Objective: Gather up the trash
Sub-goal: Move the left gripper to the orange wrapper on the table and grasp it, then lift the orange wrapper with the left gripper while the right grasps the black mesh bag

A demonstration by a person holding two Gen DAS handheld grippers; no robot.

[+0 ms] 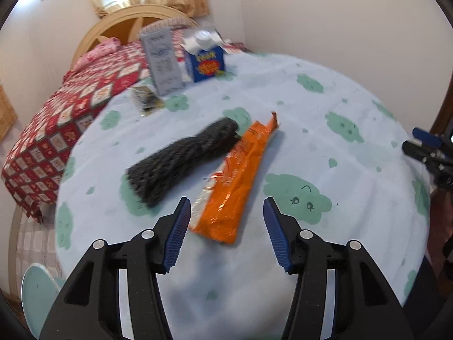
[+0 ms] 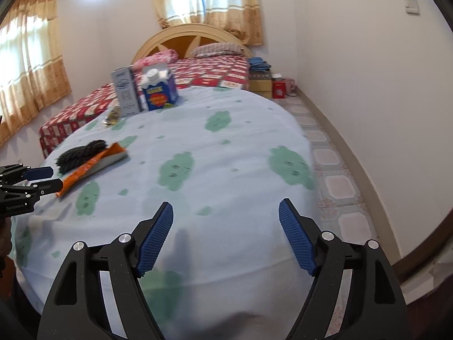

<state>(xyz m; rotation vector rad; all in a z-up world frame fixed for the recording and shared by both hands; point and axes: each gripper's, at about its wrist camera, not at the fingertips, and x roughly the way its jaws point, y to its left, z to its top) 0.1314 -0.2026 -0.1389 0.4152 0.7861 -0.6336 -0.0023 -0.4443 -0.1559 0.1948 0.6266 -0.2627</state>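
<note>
An orange foil wrapper point(image 1: 237, 181) lies flat on the round table's light blue cloth point(image 1: 325, 147), beside a dark knitted piece point(image 1: 184, 161). My left gripper point(image 1: 226, 206) is open, its jaws on either side of the wrapper's near end, just above it. A small crumpled clear wrapper point(image 1: 145, 99) lies further back. My right gripper point(image 2: 225, 212) is open and empty over the cloth point(image 2: 226, 147) at the table's near side. In the right wrist view the orange wrapper point(image 2: 90, 164), knitted piece point(image 2: 80, 151) and left gripper point(image 2: 46, 178) show at far left.
A grey carton point(image 1: 162, 62) and a blue juice carton point(image 1: 205, 62) stand at the table's far edge. A bed with a red patterned cover point(image 2: 198, 76) lies behind. A tiled floor strip point(image 2: 334, 170) runs along the right wall. A light blue stool point(image 1: 36, 291) stands lower left.
</note>
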